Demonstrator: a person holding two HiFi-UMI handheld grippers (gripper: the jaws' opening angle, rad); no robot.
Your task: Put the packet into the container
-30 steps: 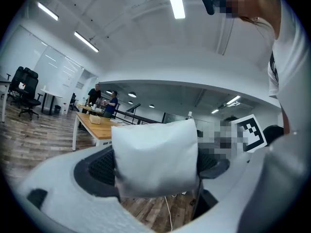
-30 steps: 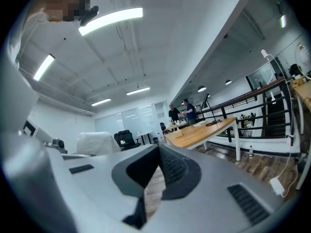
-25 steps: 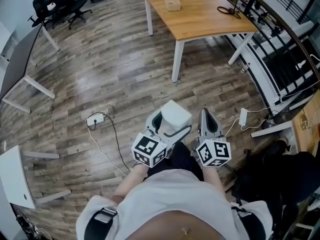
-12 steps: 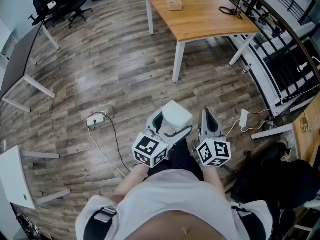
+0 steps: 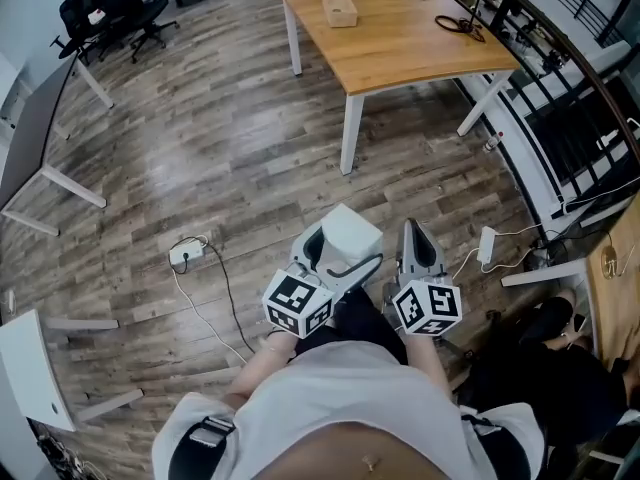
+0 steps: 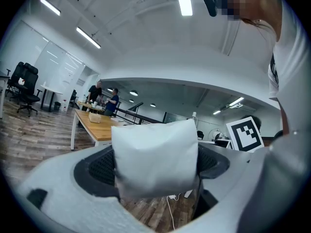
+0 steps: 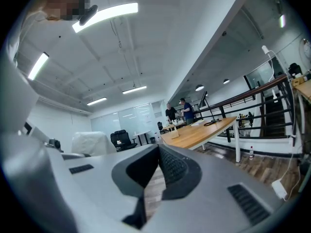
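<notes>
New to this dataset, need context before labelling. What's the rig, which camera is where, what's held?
No robot: a person holds a two-jaw gripper in each hand; the marker cube on each is part of it. The head view looks down from the person's head at a wooden floor. The other two cameras ride on the grippers, looking along their jaws. The left gripper has its jaws shut on a white packet, held in the air. The right gripper is shut, with nothing in it. Ahead stands a wooden table with a small box on it. No container is clearly in view.
</notes>
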